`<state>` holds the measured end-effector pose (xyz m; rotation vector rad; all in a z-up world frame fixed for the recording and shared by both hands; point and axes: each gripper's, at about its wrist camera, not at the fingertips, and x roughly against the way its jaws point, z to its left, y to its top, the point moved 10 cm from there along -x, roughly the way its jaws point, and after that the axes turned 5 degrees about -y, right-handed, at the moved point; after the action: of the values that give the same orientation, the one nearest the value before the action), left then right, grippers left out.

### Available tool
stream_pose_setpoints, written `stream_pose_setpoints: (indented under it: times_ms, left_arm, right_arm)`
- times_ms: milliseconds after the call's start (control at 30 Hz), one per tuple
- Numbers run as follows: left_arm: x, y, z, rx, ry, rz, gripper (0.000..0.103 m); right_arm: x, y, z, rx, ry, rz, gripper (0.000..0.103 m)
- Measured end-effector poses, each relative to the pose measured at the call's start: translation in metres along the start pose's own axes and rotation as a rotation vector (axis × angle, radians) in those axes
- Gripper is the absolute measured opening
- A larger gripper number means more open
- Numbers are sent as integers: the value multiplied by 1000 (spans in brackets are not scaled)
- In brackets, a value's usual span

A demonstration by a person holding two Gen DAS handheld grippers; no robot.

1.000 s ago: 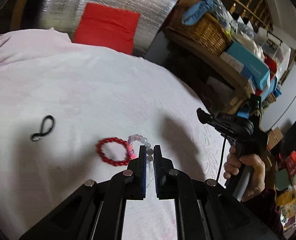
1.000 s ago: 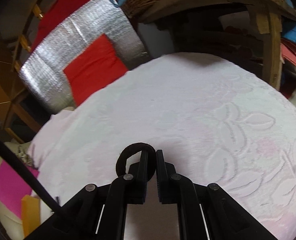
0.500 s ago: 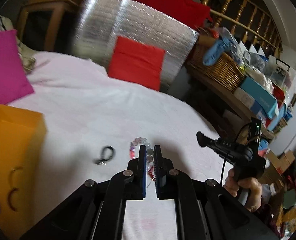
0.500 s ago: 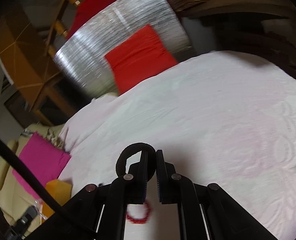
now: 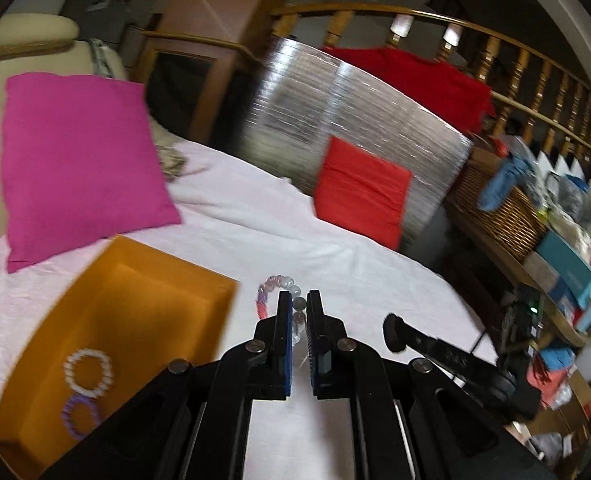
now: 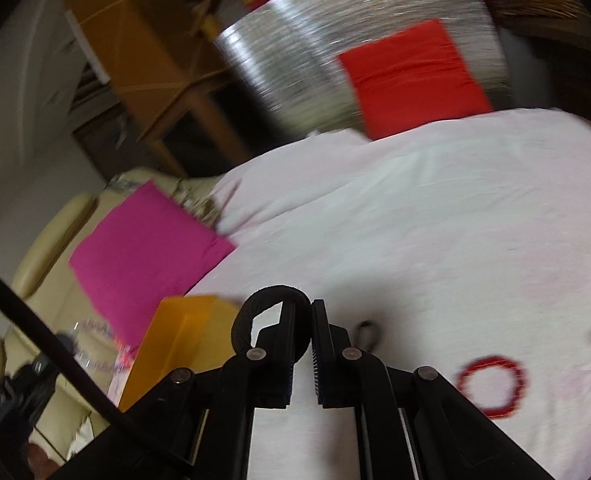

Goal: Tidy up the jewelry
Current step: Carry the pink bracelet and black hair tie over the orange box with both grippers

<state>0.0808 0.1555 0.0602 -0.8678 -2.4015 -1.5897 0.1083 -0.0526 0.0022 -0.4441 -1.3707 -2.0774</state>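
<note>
A pastel beaded bracelet (image 5: 273, 292) is pinched in the left claw (image 5: 299, 300) beside the orange box (image 5: 135, 312) holding a white bracelet (image 5: 88, 372) and a purple one (image 5: 80, 416), while the right claw (image 6: 303, 312) pinches a black hair tie (image 6: 255, 312), and a red bracelet (image 6: 491, 386) lies on the white-covered surface (image 6: 435, 220).

no readable text anywhere, boxes on the shelf (image 5: 567, 276) too blurred for any label or brand

**Materials / finish**

Bead bracelet (image 5: 281, 292): glossy, part translucent beads. Hair tie (image 6: 255, 312): matt black fabric. Orange box (image 5: 135, 320): matt, smooth. Bedcover (image 6: 415, 220): matt cloth, faintly embossed. Silver panel (image 5: 335, 120): shiny foil, ribbed. Basket (image 5: 499, 216): woven wicker.
</note>
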Motion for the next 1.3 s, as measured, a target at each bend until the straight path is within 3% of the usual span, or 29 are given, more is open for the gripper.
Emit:
stream_pose_setpoints:
  times_ms: [267,567,900,1300]
  left_arm:
    - [-7,2,71,42,147,-11,6]
    - [-29,-17,124,72,245,63,6]
    - [-40,-30,146,60,302,112,7]
    - [-35,-29,162,-47,437,113,7]
  right_arm:
    - [-29,-23,83,134,88,50,8]
    - [-67,-43,129,210,121,108,8]
    - [-105,-58,153,236,118,144,9]
    - [-129,-70,168,232,130,166,9]
